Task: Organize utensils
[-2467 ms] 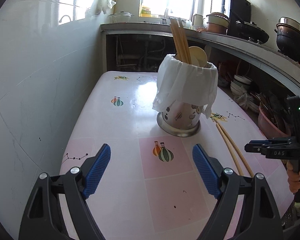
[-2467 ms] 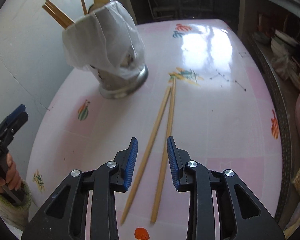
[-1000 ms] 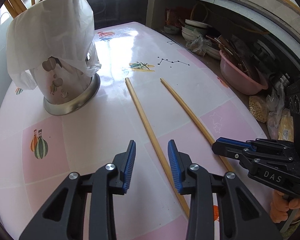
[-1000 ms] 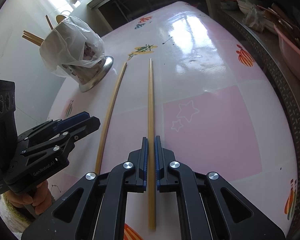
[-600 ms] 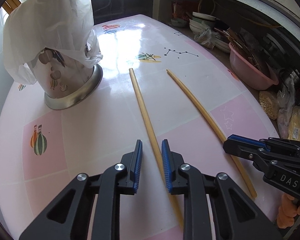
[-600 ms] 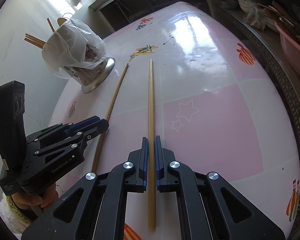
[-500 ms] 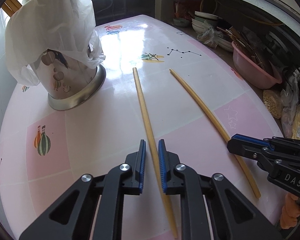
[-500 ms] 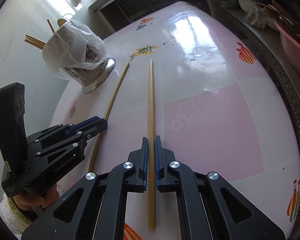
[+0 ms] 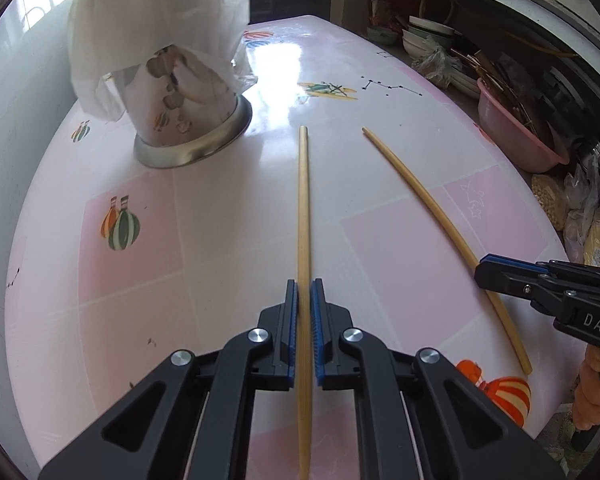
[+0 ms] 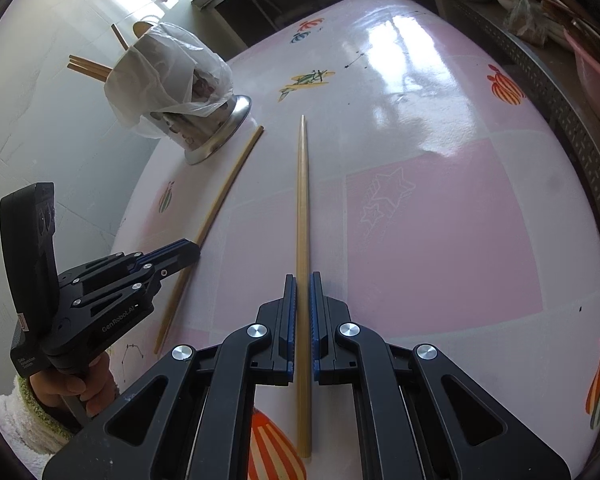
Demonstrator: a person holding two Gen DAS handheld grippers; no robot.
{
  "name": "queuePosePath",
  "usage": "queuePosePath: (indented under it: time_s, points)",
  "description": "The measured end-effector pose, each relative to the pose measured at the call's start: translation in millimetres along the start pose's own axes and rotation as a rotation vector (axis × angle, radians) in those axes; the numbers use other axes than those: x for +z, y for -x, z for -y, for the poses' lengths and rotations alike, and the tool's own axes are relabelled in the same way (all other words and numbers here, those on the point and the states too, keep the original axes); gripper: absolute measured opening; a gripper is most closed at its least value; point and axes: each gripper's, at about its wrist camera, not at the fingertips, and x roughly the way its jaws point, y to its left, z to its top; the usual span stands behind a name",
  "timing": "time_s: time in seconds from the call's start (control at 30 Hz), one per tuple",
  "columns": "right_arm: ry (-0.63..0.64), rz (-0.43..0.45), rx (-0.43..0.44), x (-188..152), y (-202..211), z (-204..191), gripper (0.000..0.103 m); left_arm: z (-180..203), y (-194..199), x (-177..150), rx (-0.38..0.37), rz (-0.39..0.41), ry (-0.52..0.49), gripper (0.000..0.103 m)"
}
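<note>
Each gripper, left [image 9: 304,312] and right [image 10: 302,304], clamps one chopstick [image 9: 303,216]; lift both level toward the holder [image 9: 184,120] ahead-left

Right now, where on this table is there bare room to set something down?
The widest bare patch is the glossy tabletop right of the right chopstick, out to the table edge. A narrower bare strip lies between the utensil holder and the left chopstick. It is crowded between the chopsticks, near both grippers.

Table [image 9: 228,240]: pale pink and white squares, printed with striped balloons. Chopsticks [image 9: 303,208] tan; holder [image 9: 180,100] steel, draped in white plastic bag [image 9: 152,20].
</note>
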Motion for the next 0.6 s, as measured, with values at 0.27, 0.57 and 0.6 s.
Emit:
queuePosePath:
  time_s: [0.27, 0.57, 0.6]
  points:
    - [0.032, -0.054, 0.039, -11, -7, -19, 0.004, -35, 24, -32, 0.048, -0.026, 0.096, 0.006]
    - [0.088, -0.072, 0.008, -6, -17, -35, 0.005, -52, 28, -45, 0.055, -0.043, 0.138, 0.006]
    - [0.093, -0.072, 0.002, -6, -18, -37, 0.005, -53, 28, -44, 0.047, -0.046, 0.135, 0.006]
